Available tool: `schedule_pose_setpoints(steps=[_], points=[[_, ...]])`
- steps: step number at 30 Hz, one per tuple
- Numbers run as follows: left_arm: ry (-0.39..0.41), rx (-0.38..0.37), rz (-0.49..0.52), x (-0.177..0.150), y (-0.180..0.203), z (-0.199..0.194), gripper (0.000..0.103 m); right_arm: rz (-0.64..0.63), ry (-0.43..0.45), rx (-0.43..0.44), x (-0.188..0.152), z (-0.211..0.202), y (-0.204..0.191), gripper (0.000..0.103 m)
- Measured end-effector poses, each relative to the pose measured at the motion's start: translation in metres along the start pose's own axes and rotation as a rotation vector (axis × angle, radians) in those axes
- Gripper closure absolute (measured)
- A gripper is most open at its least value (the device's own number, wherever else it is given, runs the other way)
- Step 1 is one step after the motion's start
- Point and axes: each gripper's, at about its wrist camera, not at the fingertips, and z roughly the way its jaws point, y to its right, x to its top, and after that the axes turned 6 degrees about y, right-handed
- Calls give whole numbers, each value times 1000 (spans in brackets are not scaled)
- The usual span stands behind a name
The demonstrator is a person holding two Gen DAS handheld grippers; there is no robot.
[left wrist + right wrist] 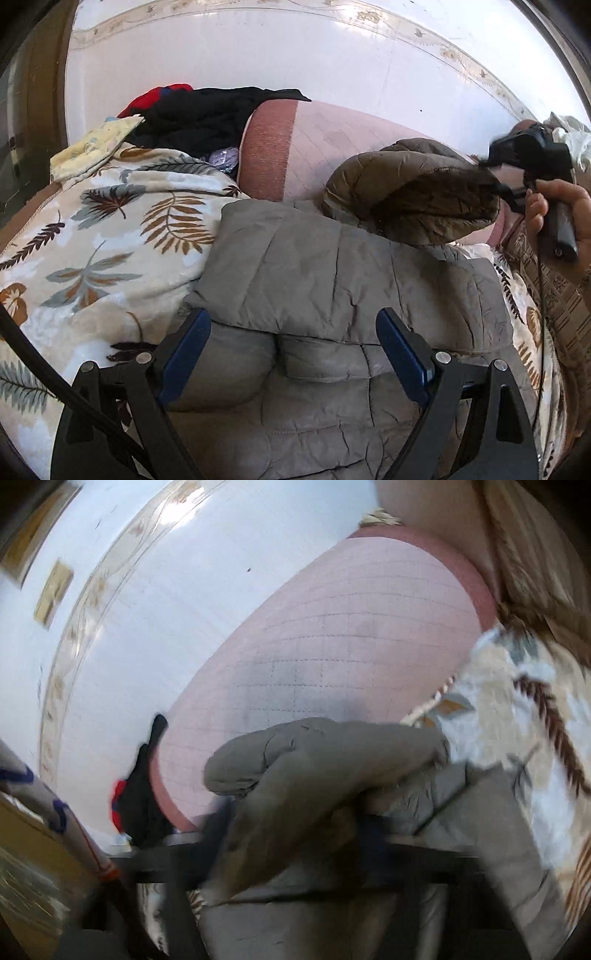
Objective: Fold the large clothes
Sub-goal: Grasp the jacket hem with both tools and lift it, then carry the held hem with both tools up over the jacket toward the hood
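Observation:
A grey padded jacket [332,280] lies folded on a leaf-print blanket [103,236] on the bed. My left gripper [291,332] is open, its blue-padded fingers [184,354] straddling the jacket's near fold. My right gripper [495,184] is shut on the jacket's sleeve or hood end [410,192] and holds it lifted above the jacket's far right. In the blurred right wrist view the same grey fabric [317,764] bunches over my gripper [295,842], hiding the fingertips.
A pink headboard [317,147] stands behind the jacket, with a white wall [295,48] beyond. A pile of black and red clothes [195,114] and a yellow pillow [96,147] lie at the back left. A person's hand [557,218] holds the right gripper.

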Motion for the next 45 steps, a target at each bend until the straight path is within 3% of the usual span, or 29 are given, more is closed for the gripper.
schedule_pose_setpoints(steps=[2,6,10,13,16,19,22,26,29,34,36,38,42,45], points=[[3,6,0,0,3,2,13,-20,7,40,-8,-3,0,86],[23,5,-39,1,1,-3,13,-72,38,167,-40,-39,-8,92],[62,-11,-94,5,-6,-13,13,-143,13,274,-106,-91,-13,94],[59,-11,-106,5,-7,-11,13,-170,-19,307,-157,-115,-3,94],[40,-6,-93,1,-4,-6,13,-177,-67,284,-210,-120,17,94],[12,6,-66,-5,0,2,13,-189,-120,178,-239,-86,42,94],[-18,7,-42,-9,4,11,13,-71,-231,137,-242,-35,79,94],[-51,12,-5,-16,10,25,13,-68,-241,148,-237,-22,86,94],[-75,5,16,-21,16,32,13,-81,-242,166,-236,-29,87,86],[-61,3,45,-22,24,30,13,-129,-243,197,-228,-60,93,63],[-57,3,45,-21,25,30,13,-151,-236,202,-226,-78,97,63],[-56,4,41,-22,25,30,13,-196,-213,199,-221,-97,98,63],[-52,2,42,-23,27,29,13,-353,-56,184,-194,-137,80,63],[-47,6,51,-22,29,27,13,-426,28,177,-170,-144,54,63]])
